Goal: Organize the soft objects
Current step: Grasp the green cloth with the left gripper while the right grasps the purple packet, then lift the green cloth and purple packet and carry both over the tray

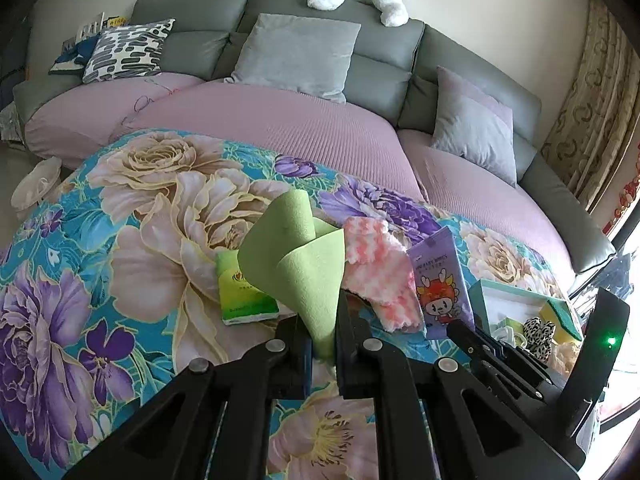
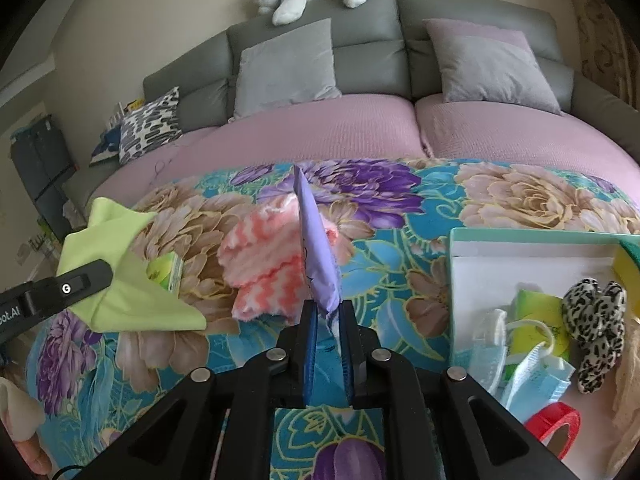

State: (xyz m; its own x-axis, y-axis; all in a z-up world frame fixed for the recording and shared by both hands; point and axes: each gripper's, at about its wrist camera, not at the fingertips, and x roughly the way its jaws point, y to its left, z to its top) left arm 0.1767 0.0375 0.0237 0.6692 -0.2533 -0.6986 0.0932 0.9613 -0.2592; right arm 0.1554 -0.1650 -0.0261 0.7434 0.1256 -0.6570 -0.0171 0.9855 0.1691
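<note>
My left gripper (image 1: 322,332) is shut on a light green cloth (image 1: 296,256) and holds it above the floral-covered table; the cloth also shows in the right wrist view (image 2: 120,276). My right gripper (image 2: 330,316) is shut on a purple wipes pack (image 2: 316,248), held edge-on and upright; its cartoon face shows in the left wrist view (image 1: 440,280). A pink-and-white fluffy cloth (image 2: 264,260) lies between them on the table. A green tissue pack (image 1: 244,292) lies under the green cloth.
A white box with a teal rim (image 2: 520,236) stands at the right, holding a leopard-print item (image 2: 596,320), face masks (image 2: 532,364) and a yellow sponge (image 2: 626,268). A red tape roll (image 2: 556,426) lies in front. A sofa (image 2: 400,128) with pillows is behind.
</note>
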